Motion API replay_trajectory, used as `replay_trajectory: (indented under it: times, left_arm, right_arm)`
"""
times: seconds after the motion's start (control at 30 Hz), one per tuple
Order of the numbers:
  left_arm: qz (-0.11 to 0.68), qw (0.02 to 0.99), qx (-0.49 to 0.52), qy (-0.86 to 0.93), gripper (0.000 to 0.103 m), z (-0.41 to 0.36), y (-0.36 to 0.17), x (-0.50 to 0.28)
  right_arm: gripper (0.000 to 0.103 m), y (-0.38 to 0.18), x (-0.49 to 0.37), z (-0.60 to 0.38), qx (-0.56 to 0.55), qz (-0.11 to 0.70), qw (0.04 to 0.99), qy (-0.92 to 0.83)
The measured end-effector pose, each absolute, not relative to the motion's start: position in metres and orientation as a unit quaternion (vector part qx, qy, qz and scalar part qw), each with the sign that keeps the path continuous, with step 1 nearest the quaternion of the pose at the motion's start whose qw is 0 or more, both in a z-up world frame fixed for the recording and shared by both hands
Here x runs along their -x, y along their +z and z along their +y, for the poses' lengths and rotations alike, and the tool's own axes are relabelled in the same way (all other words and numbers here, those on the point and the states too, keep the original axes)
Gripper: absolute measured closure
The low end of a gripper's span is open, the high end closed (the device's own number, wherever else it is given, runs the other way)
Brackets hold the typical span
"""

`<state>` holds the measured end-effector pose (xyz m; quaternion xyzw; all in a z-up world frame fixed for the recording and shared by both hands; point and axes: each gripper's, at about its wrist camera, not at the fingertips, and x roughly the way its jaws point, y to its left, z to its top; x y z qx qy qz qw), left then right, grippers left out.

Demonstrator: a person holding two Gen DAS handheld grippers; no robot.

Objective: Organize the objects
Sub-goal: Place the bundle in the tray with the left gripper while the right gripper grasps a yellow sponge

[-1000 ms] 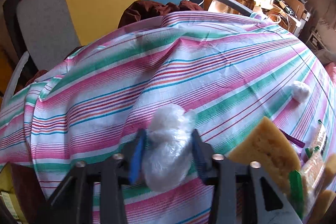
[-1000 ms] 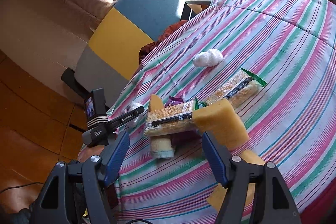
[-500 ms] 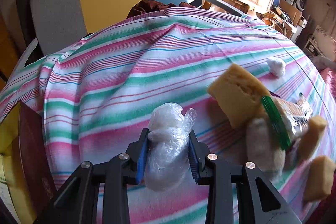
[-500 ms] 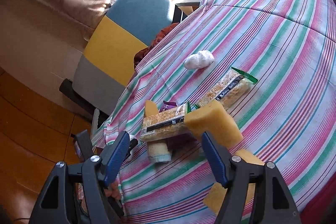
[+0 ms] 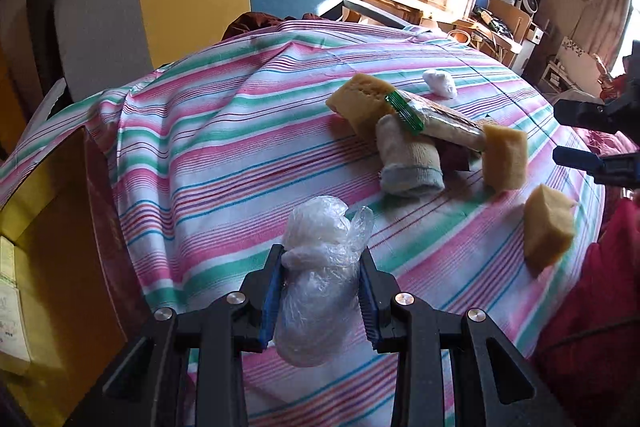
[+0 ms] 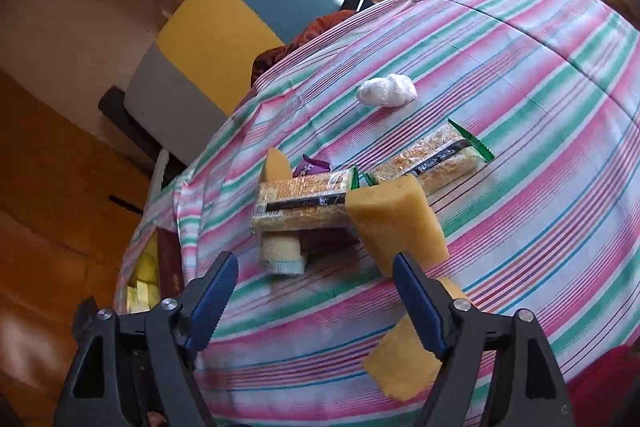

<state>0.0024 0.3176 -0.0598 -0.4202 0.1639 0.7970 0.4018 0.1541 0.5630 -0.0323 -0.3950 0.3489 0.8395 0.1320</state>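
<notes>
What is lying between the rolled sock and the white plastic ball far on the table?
In the left wrist view, between the rolled sock and the white plastic ball lie a yellow sponge and a wrapped cracker bar.

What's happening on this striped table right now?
A person works two handheld grippers over a pink, green and white striped tablecloth. The left gripper is clamped on a crumpled clear plastic bag, held above the cloth. The right gripper holds nothing; its jaws have just been opening, facing a heap of yellow sponge blocks, clear-wrapped cereal bars and a rolled pale sock. A white plastic wad lies apart, farther back.
</notes>
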Motion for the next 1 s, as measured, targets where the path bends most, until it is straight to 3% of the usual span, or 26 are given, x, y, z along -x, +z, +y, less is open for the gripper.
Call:
replay_trajectory:
  times: [0.13, 0.3, 0.4, 0.57, 0.6, 0.67, 1.0]
  left_arm:
    - [0.149, 0.409, 0.419, 0.797, 0.068, 0.297, -0.052, -0.008]
    - [0.131, 0.416, 0.42, 0.796, 0.068, 0.276, -0.045, -0.015]
    - [0.124, 0.418, 0.417, 0.797, 0.068, 0.265, -0.041, -0.018]
    - [0.115, 0.423, 0.41, 0.8, 0.068, 0.246, -0.031, -0.023]
    - [0.113, 0.423, 0.407, 0.801, 0.068, 0.241, -0.029, -0.024]
    - [0.106, 0.419, 0.404, 0.806, 0.068, 0.229, -0.024, -0.023]
    - [0.029, 0.273, 0.415, 0.868, 0.068, 0.102, -0.014, 0.024]
  right_arm:
    - [0.009, -0.028, -0.146, 0.546, 0.501, 0.203, 0.11, 0.834]
    - [0.008, -0.043, -0.141, 0.535, 0.591, 0.103, 0.082, 0.796]
    - [0.008, -0.059, -0.133, 0.531, 0.631, 0.087, 0.045, 0.769]
    - [0.008, -0.094, -0.121, 0.533, 0.684, 0.058, 0.062, 0.725]
    - [0.011, -0.1, -0.121, 0.535, 0.687, 0.057, 0.068, 0.722]
    - [0.03, -0.102, -0.122, 0.537, 0.685, 0.052, 0.081, 0.722]
    - [0.033, -0.09, -0.143, 0.546, 0.637, 0.043, 0.131, 0.758]
